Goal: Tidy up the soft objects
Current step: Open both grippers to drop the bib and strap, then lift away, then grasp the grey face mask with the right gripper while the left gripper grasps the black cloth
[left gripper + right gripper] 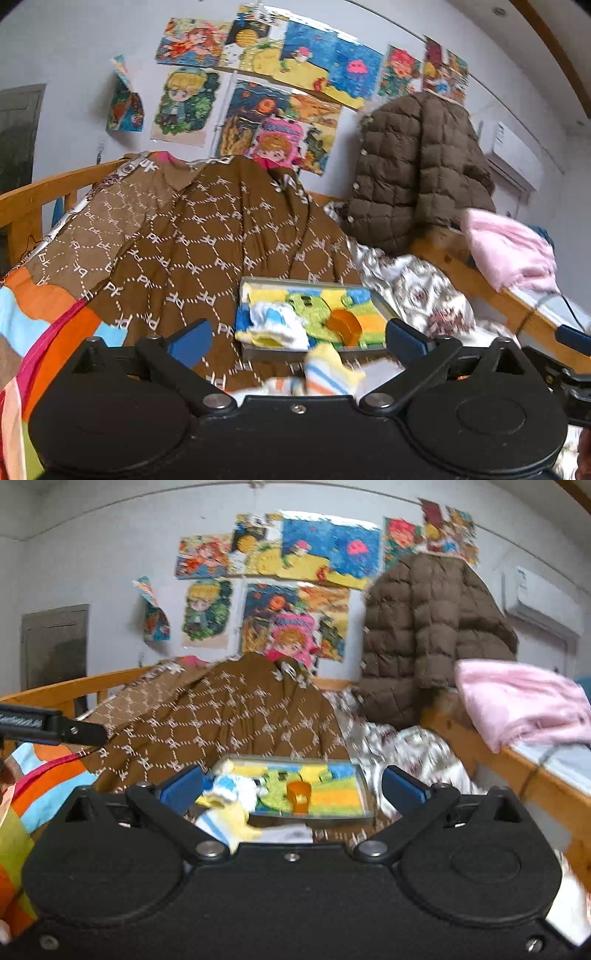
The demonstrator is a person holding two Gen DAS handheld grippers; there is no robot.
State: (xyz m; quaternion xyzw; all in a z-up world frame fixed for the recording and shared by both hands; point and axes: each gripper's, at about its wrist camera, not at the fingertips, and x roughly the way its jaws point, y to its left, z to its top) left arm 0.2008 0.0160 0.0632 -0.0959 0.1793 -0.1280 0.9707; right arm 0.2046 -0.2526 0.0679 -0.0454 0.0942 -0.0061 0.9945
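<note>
Socks (328,369) lie loose on the bed, just in front of a shallow tray (314,282) that sits on the brown quilt (207,236); one striped yellow, blue and orange sock shows nearest both cameras. The left gripper (297,338) and the right gripper (291,784) both have their jaws spread wide and hold nothing.

Risks, as I judge them: the quilt is soft and rumpled, so pressing down for a sock could tip or slide the tray. The jaws could also pinch quilt along with the sock and drag the bedding. The two grippers are close together, so they could collide over the same sock. The right view is blurred, which makes aiming uncertain.

Inside the tray lie bright pieces of cloth in yellow, green and blue, a white-and-blue sock (277,317) at its left front, and a small orange thing (345,325) that I cannot identify.
</note>
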